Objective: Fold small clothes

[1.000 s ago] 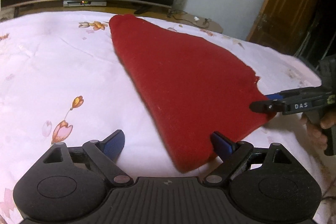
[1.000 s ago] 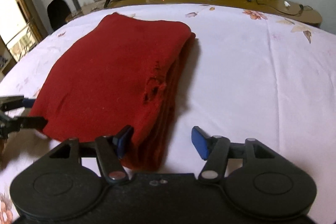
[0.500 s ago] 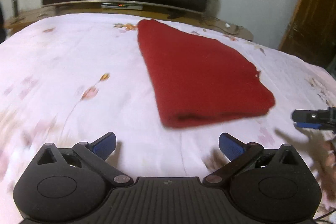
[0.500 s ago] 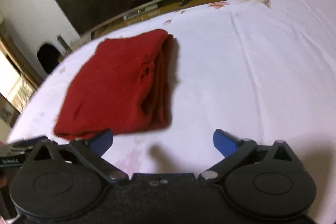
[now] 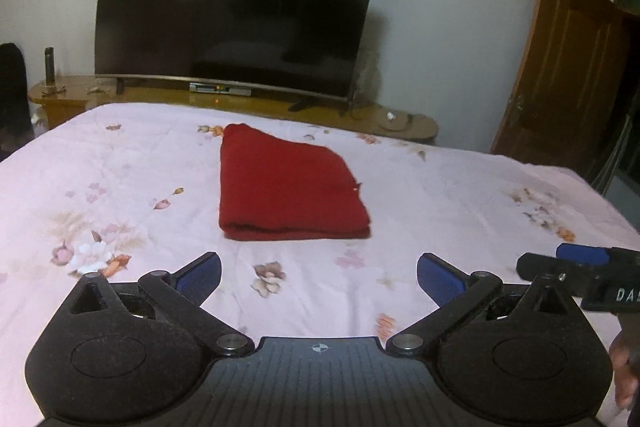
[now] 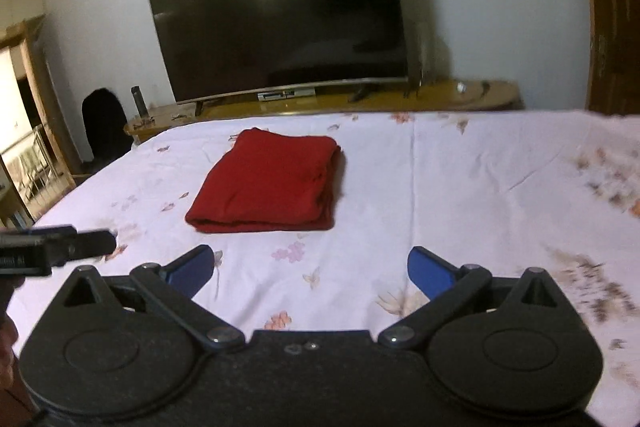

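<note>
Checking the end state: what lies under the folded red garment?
The red garment rests folded directly on the floral bedsheet. Whatever is between its layers or beneath it is covered.

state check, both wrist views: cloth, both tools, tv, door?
red cloth: folded into a flat rectangle, lying on the bedsheet, nothing touching it
left tool: open, empty, short of the cloth
right tool: open, empty, short of the cloth
TV: screen dark
door: standing open
</note>
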A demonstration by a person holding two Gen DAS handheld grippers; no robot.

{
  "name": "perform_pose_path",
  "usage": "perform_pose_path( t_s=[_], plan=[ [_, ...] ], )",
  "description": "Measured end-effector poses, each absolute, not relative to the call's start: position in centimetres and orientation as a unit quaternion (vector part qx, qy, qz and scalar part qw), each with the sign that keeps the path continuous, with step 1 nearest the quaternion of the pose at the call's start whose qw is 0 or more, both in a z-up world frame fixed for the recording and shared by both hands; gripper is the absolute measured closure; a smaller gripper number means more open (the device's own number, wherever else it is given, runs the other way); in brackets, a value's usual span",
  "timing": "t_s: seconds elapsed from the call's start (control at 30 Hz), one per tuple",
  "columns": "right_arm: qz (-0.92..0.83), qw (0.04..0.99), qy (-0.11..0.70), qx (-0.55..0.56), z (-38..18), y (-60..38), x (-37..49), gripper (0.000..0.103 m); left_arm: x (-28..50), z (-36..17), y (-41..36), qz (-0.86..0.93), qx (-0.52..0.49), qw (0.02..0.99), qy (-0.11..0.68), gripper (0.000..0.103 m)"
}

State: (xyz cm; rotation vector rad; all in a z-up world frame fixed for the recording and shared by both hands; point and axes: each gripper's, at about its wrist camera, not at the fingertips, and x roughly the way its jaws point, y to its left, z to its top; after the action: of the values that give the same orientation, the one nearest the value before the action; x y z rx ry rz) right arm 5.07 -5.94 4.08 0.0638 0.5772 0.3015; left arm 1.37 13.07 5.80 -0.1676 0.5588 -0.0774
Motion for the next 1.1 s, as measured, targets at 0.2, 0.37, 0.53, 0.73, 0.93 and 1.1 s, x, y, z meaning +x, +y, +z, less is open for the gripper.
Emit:
perform_pose_path(
  t_s=[0.2, 0.37, 0.53, 0.73, 0.93, 1.1],
  plan=[
    [0.139, 0.95, 0.28, 0.02, 5.4, -6.5, 2.4, 0.001, -2.4, 6.4, 11.4, -0.043, -0.064, 0.96, 0.27, 0.0],
    [0.138, 0.952, 0.274, 0.014, 5.5, -5.9, 1.3, 0.001, -3.8, 6.9, 10.8, -0.039, -0.064, 0.962, 0.261, 0.0],
    [0.143, 0.954, 0.263, 0.009, 5.9, -5.5, 0.8, 0.001, -4.4, 7.2, 10.6, -0.04, -0.063, 0.963, 0.258, 0.0],
    [0.146, 0.955, 0.259, 0.006, 6.0, -4.8, 0.5, 0.001, -4.2, 7.3, 11.0, -0.037, -0.066, 0.964, 0.254, 0.0],
    [0.148, 0.956, 0.254, 0.0, 6.1, -4.3, 0.7, 0.001, -4.2, 7.4, 11.1, -0.033, -0.066, 0.965, 0.252, 0.0],
    [0.149, 0.956, 0.253, -0.001, 6.1, -4.2, 0.7, 0.001, -4.0, 7.5, 11.3, -0.032, -0.066, 0.965, 0.251, 0.0]
  ],
)
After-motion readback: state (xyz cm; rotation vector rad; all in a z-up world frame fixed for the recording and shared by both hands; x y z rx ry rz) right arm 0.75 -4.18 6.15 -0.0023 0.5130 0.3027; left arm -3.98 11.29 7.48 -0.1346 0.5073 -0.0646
